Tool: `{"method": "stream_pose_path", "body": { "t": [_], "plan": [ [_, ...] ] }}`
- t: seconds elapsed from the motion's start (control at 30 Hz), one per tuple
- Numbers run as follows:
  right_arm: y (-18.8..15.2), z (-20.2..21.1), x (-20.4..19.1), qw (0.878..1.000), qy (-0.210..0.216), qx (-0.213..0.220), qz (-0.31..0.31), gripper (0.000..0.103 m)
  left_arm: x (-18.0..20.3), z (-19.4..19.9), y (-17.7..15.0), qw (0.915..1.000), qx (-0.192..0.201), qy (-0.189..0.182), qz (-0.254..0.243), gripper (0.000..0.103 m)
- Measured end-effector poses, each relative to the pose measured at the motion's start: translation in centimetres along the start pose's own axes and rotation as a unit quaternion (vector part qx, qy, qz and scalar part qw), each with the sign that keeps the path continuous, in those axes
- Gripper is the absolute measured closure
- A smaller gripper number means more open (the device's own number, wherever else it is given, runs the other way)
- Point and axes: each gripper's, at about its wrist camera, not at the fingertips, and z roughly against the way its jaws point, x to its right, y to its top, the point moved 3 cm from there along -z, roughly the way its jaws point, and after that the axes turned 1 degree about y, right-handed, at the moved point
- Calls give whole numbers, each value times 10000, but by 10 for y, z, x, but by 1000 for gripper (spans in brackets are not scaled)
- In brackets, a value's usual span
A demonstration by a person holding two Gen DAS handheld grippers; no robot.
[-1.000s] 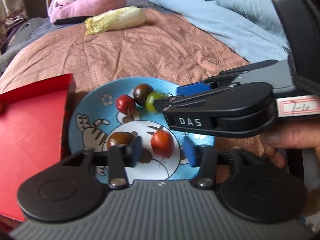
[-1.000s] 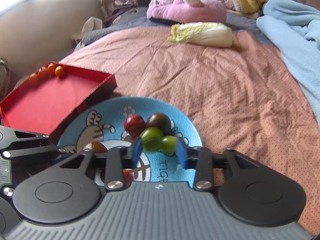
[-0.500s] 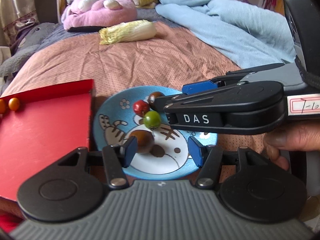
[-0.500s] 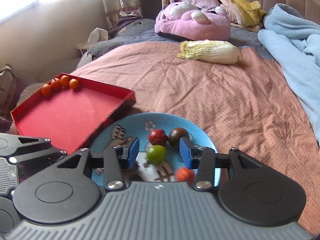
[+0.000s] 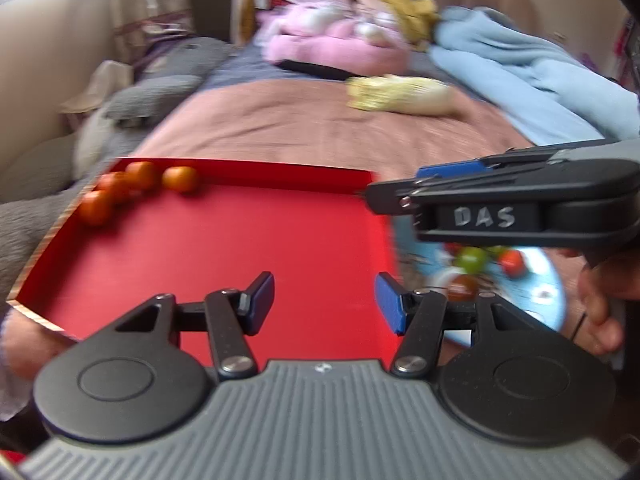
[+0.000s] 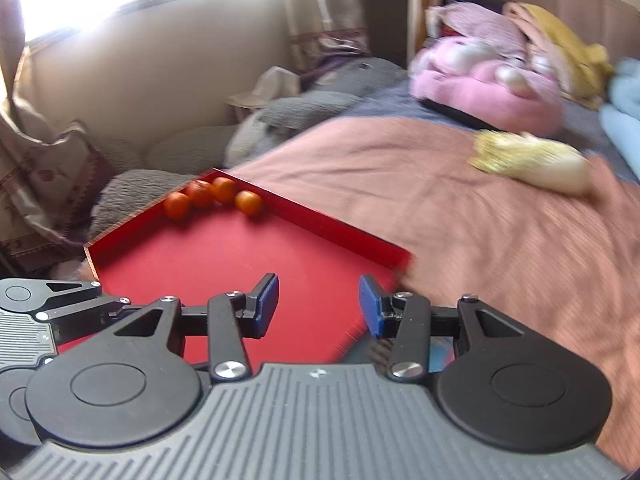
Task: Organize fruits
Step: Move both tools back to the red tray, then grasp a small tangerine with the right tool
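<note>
Views swung off the blue cartoon-print plate [image 5: 540,280] onto the flat red tray with low walls [image 5: 240,248]; plate now at right edge of left wrist view, partly hidden behind right gripper [image 5: 400,196]. Heavy blur in both views.

Left gripper [image 5: 324,300]: jaws opened a little further within the last second, now spread, nothing between the blue pads, only red tray floor behind. Right gripper, own view [image 6: 318,304]: spread too, narrower gap, empty. No fruit carried by either.

Task things: four small round orange fruits [image 5: 136,188] bunched in the tray's far left corner, touching each other. Left on plate: round green fruit [image 5: 472,258], red one [image 5: 512,262], brownish one [image 5: 464,284]; a fourth red bit under the right gripper, unclear. Tray just beside plate, both on pinkish-brown bed cover [image 5: 320,128].

Step, judged: mid-travel over tray with empty jaws, so probably a missed or dropped pick. Nothing to release here.

To do well:
- Go back to plate, one fruit per gripper.
- Centre pads on the widest part, close gently; soft skin, likely to squirt out or bruise.
- Keep the two grippers well apart; close together now.
- Lower near tray floor before letting go; round fruit rolls on a soft bed.
- Set down by colour group.
</note>
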Motion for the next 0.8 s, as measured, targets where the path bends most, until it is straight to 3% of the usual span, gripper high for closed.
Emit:
{"method": "stream_pose_path", "body": {
  "t": [0.17, 0.37, 0.53, 0.8],
  "plan": [
    [32, -45, -38, 9990, 353, -21, 292, 52, -58, -3, 3, 9973, 11, 638, 367, 45],
    [57, -113, -67, 9977, 532, -290, 312, 56, -135, -10, 12, 9879, 6, 1236, 941, 45],
    [64, -174, -74, 9971, 433, -586, 211, 60, -175, -15, 18, 9831, 16, 1344, 1244, 45],
    [71, -239, -72, 9971, 164, -733, -83, 60, -197, -35, 21, 9838, -56, 1217, 1318, 45]
  ]
}}
